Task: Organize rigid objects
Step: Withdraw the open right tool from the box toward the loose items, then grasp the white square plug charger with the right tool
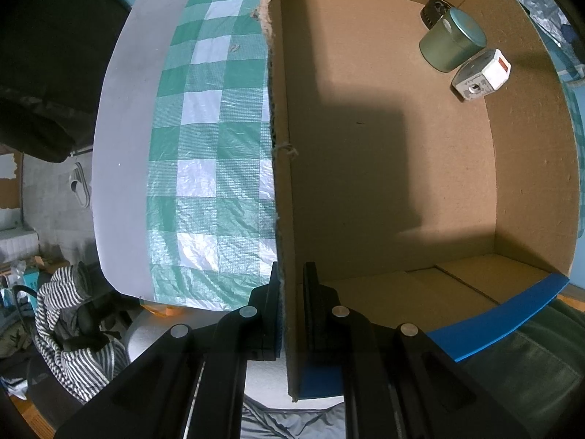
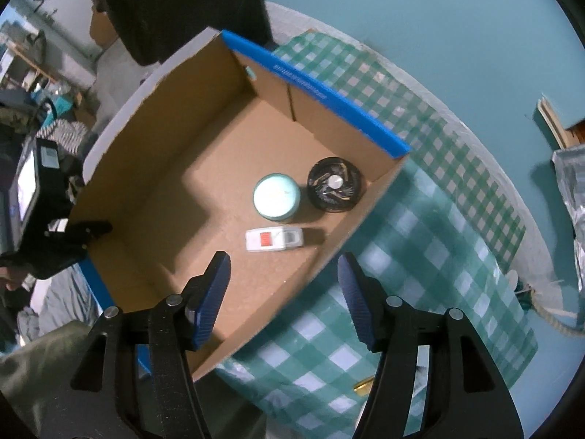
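A cardboard box (image 1: 281, 117) with blue outer sides (image 2: 329, 98) lies open on the checked cloth. Inside, at one end, stand a teal round tin (image 1: 451, 42) (image 2: 276, 196), a black round container (image 1: 433, 9) (image 2: 335, 184) and a white plug adapter with a red label (image 1: 480, 75) (image 2: 274, 239). My left gripper (image 1: 290, 285) is shut on the box's side wall, one finger outside, one inside; it also shows in the right wrist view (image 2: 73, 234). My right gripper (image 2: 283, 292) is open and empty above the box's near wall.
The green-and-white checked cloth (image 1: 204, 168) (image 2: 420, 256) covers a pale table (image 1: 120, 146). A rope end (image 2: 548, 311) and silvery foil (image 2: 570, 190) lie at the right. A striped garment (image 1: 69, 329), slippers and clutter are on the floor beyond the table's edge.
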Action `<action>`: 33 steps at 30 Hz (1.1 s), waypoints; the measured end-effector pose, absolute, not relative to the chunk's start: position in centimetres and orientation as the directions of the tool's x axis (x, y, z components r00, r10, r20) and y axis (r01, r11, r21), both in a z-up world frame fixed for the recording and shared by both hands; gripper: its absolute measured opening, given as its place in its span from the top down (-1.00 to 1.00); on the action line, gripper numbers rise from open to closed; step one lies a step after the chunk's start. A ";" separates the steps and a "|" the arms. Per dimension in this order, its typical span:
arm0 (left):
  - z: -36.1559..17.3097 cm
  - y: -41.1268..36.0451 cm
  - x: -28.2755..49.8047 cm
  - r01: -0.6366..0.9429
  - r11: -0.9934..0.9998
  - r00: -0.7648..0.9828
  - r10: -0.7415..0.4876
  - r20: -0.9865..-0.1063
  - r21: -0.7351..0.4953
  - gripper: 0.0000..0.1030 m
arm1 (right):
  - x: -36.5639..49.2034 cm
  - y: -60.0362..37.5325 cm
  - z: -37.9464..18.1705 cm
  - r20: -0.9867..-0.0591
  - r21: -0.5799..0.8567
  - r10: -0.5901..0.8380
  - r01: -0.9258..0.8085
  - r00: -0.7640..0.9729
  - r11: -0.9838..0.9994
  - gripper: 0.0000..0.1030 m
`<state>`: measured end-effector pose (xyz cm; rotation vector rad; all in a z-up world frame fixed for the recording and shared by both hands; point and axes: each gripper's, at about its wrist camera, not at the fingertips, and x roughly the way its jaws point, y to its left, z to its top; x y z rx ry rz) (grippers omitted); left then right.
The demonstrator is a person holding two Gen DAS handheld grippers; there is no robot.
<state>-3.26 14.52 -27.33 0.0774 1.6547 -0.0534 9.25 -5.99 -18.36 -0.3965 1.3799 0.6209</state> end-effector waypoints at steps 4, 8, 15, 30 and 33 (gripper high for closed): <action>-27.2 14.5 -3.2 0.084 0.996 -0.084 0.020 -0.996 0.013 0.82 | 9.5 -8.0 -17.3 -0.979 0.092 0.180 -0.586 0.093 0.805 -0.21; -27.2 14.5 -3.1 0.087 0.996 -0.085 0.024 -0.996 0.017 0.82 | 10.0 -10.2 -16.8 -0.979 0.094 0.176 -0.541 0.102 0.836 -0.21; -27.2 14.4 -3.2 0.086 0.996 -0.086 0.030 -0.996 0.023 0.82 | 10.7 -14.6 -17.2 -0.982 0.096 0.159 -0.450 0.105 0.888 -0.21; -27.1 14.4 -3.3 0.082 0.996 -0.086 0.032 -0.996 0.025 0.82 | 12.7 -24.2 -24.4 -0.997 0.065 0.073 -0.244 0.027 0.968 -0.21; -27.1 14.4 -3.4 0.080 0.996 -0.086 0.030 -0.996 0.023 0.82 | 12.8 -24.9 -26.2 -0.998 0.063 0.067 -0.234 0.010 0.970 -0.21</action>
